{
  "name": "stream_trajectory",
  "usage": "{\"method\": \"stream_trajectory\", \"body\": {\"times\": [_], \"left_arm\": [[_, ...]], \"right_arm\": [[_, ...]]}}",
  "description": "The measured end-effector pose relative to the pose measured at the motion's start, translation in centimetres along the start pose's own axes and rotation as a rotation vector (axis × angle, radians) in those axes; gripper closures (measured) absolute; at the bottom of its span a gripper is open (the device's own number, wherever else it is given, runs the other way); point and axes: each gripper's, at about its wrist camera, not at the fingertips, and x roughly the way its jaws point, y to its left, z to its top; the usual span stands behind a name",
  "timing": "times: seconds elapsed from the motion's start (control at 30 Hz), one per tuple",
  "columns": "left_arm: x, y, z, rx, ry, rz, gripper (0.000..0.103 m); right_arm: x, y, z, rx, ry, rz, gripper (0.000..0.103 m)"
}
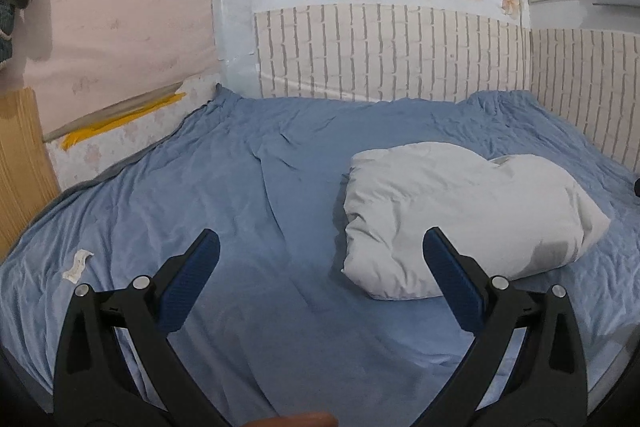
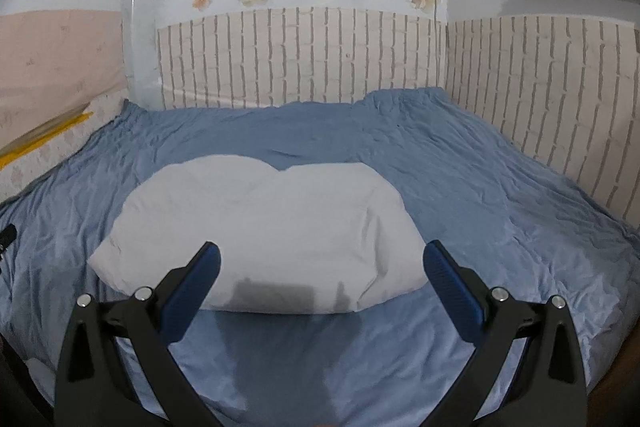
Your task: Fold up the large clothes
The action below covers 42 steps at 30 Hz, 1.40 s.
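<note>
— Two grippers, both over the bed?
— Yes. At far left a scrap of white paper [image 1: 78, 264] lies on the blue sheet [image 1: 248, 195]. The left gripper [image 1: 320, 247] hangs spread wide, empty, above bare sheet.
— And the clothing?
— A white folded garment [image 1: 460, 215] lies puffed on the sheet, right of that gripper. The right gripper [image 2: 322, 259] hovers at its near edge, fingers [image 2: 200, 283] released, nothing held.
</note>
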Motion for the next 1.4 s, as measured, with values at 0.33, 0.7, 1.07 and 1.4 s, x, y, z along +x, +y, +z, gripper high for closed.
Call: {"method": "stream_trajectory", "body": {"times": [0.33,0.7,1.07,1.4], "left_arm": [[1.3,-0.7,1.6,0.024,0.006,0.022,0.003],[3.8,-2.5,-0.5,0.128,0.044,0.058,0.003],[0.5,-6.6,-1.6,0.219,0.097,-0.061,0.003],[-1.6,-5.0,-1.7,0.177,0.119,-0.026,0.003]], "right_arm": [[-0.7,0.1,0.7,0.031,-0.017,-0.024,0.002],[4.4,-0.4,0.6,0.045,0.040,0.003,0.002],[2.4,-1.2,-0.9,0.089,0.028,-0.034,0.002],[0.1,0.8,-0.8,0.003,-0.042,-0.023,0.002]]}}
